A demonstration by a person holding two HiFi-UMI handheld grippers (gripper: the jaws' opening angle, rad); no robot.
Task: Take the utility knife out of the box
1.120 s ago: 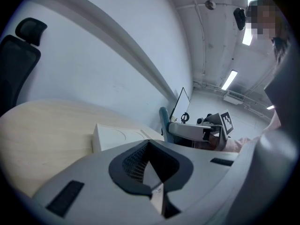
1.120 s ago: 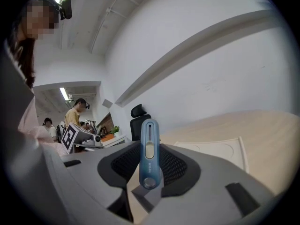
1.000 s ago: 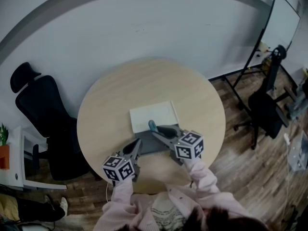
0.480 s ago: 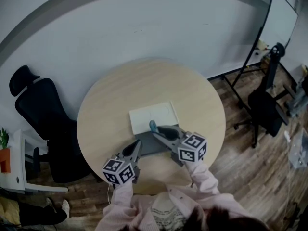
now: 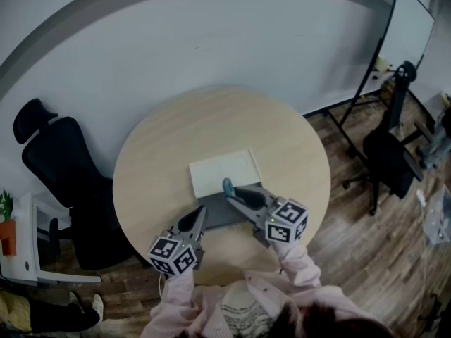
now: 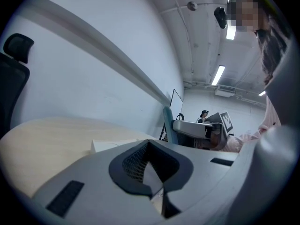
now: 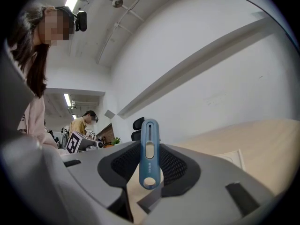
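The blue utility knife (image 5: 226, 185) stands upright between the pads of my right gripper (image 5: 230, 194), which is shut on it above the open grey box (image 5: 224, 217). In the right gripper view the knife (image 7: 149, 135) sticks up past the jaws of that gripper (image 7: 149, 161), slider facing the camera. My left gripper (image 5: 195, 222) sits at the box's left edge with its jaws together and nothing seen between them (image 6: 149, 145). From the left gripper view the knife (image 6: 168, 125) shows to the right, clamped in the other gripper.
A white box lid (image 5: 224, 171) lies on the round wooden table (image 5: 162, 153) just behind the grey box. A black office chair (image 5: 60, 174) stands to the left, and another chair (image 5: 387, 164) and a whiteboard stand (image 5: 405, 34) to the right.
My right gripper has risen slightly with the knife in it, its marker cube now a little nearer the camera. The left gripper has rolled a little in place.
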